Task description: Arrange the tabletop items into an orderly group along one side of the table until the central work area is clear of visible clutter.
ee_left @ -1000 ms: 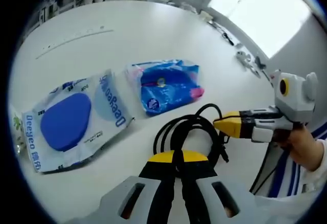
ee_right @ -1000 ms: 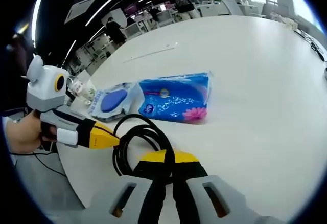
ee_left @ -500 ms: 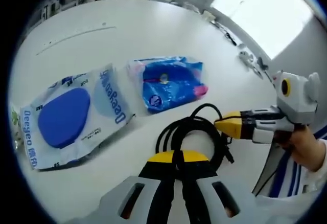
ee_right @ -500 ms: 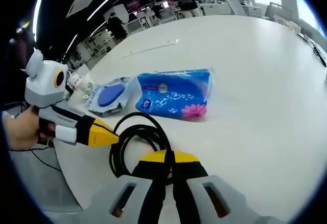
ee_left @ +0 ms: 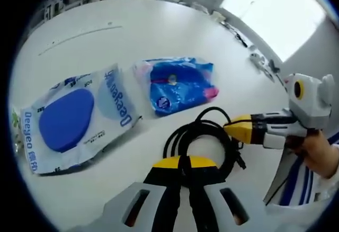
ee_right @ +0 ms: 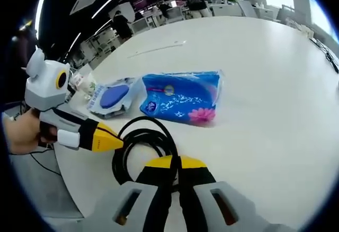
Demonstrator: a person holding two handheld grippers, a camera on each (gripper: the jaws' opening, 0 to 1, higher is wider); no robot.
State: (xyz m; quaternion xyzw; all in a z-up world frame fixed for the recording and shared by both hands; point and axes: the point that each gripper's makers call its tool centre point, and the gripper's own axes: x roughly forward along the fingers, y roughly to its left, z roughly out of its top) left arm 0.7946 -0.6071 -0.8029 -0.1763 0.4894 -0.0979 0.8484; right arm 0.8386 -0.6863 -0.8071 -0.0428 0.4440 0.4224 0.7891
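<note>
A coiled black cable (ee_left: 204,136) lies on the white table (ee_left: 132,36) close to its near edge. My left gripper (ee_left: 184,160) is shut on the near side of the coil. My right gripper (ee_left: 229,127) comes in from the right, its yellow tip shut on the coil's right side. In the right gripper view the cable (ee_right: 140,142) runs from my right gripper (ee_right: 175,160) to the left gripper (ee_right: 117,142). Beyond the coil lie a blue tissue pack (ee_left: 177,86) (ee_right: 183,98) and a wipes pack with a blue lid (ee_left: 74,118) (ee_right: 114,97).
Small loose items (ee_left: 259,62) sit at the table's far right edge in the left gripper view. A cluster of small packets (ee_right: 82,89) stands at the table edge beside the wipes pack. Office desks and people are far behind. The table's far half is bare white surface.
Both views have shifted only slightly. The cable coil stays between the two grippers, and the tissue and wipes packs have not moved.
</note>
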